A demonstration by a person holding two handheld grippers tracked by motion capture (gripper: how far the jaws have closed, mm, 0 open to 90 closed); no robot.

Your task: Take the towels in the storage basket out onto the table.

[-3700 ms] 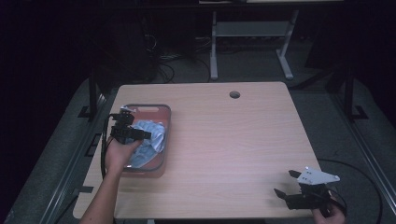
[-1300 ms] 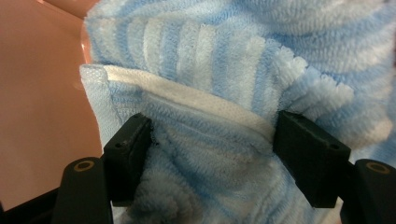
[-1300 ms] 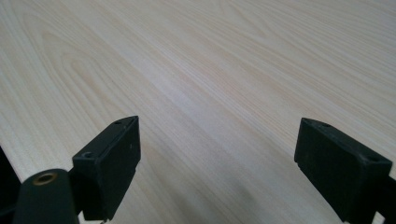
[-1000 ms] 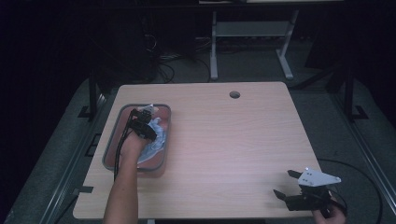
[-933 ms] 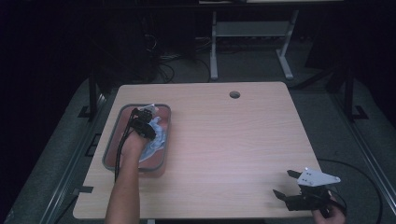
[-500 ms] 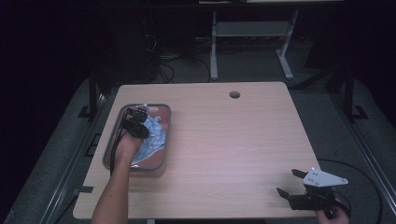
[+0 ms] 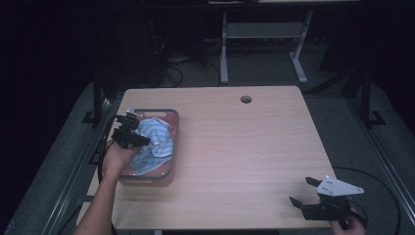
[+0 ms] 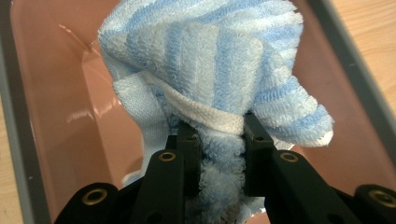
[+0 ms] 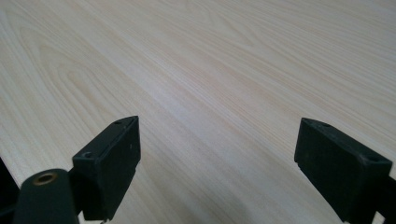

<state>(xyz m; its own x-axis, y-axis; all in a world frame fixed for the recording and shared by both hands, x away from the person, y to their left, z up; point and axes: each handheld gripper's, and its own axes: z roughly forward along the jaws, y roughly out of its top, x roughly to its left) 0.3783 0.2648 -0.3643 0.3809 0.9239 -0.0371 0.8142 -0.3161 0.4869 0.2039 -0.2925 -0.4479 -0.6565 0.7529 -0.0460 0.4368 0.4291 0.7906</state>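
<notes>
Towel [image 8: 210, 79], blue-striped, bunched in pink tray [image 8: 60, 116] at counter's [image 7: 244, 147] left, clamped between left gripper [image 8: 219, 140] fingers; right gripper [image 9: 217, 154], fingers apart, lay well apart.

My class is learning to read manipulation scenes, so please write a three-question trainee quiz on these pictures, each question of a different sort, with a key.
1. True or false: the left tool is shut on the striped towel.
2. Multiple choice: the towel lies in A) the pink bin, B) a bowl, C) a drawer.
3. Fill in: the right tool hovers with its jaws ____ above the bare wooden table.

Key: 1 true, a fold of towel is pinched between its jaws. 2 A. 3 open, nothing lies between them.
</notes>
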